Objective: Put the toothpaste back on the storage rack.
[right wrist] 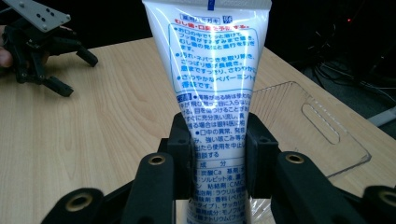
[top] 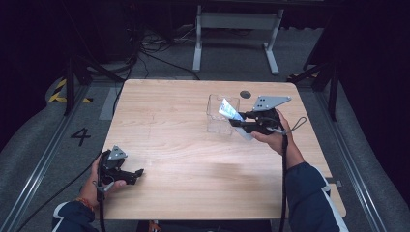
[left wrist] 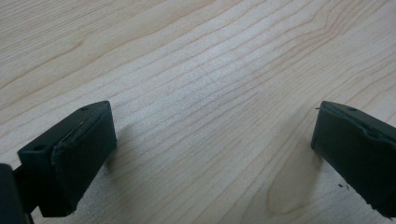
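A white toothpaste tube (right wrist: 215,88) with blue and red print stands between the jaws of my right gripper (right wrist: 218,149), which press on it from both sides. In the high view the right gripper (top: 237,121) holds the tube (top: 229,110) beside a clear plastic bin (top: 221,114) at the table's far right. That bin (right wrist: 310,126) lies just right of the tube in the right gripper view. My left gripper (top: 139,173) rests low at the table's near left. Its jaws stand wide apart over bare wood (left wrist: 210,107), with nothing between them.
The wooden table (top: 183,145) has a round grommet hole (top: 245,94) near its far edge. Beyond it stand a grey metal frame (top: 237,29) and floor cables (top: 145,48). A number 4 (top: 80,136) marks the floor at the left.
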The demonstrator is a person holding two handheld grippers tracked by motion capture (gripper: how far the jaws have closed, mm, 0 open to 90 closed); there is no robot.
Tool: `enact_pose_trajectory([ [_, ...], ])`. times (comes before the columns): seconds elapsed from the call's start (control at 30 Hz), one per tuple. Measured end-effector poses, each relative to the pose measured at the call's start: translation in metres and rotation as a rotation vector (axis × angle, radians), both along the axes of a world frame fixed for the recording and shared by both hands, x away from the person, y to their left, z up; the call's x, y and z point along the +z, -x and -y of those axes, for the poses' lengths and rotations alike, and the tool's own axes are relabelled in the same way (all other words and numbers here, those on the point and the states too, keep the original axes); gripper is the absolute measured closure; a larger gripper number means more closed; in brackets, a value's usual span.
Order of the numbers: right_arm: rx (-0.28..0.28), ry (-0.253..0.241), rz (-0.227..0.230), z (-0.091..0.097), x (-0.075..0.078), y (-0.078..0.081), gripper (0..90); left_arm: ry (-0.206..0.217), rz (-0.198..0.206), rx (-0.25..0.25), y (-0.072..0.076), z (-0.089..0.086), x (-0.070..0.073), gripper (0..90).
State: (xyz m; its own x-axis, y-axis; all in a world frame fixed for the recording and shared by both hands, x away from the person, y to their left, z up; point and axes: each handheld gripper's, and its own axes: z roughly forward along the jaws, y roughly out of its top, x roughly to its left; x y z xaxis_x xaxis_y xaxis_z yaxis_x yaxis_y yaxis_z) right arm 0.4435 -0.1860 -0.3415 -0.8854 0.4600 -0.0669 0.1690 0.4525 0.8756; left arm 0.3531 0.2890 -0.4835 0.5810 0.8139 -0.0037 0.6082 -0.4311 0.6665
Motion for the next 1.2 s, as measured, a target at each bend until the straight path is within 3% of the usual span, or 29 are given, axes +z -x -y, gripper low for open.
enact_pose_trajectory([
  [0.53,-0.014,-0.018,-0.001,-0.013,0.007,-0.022,69.6,-0.002,0.001,0.000,0.000,0.000,0.000,0.5],
  [1.2,-0.074,-0.039,0.008,-0.024,0.012,-0.044,69.5,-0.002,0.000,0.001,0.000,0.000,0.000,0.5],
])
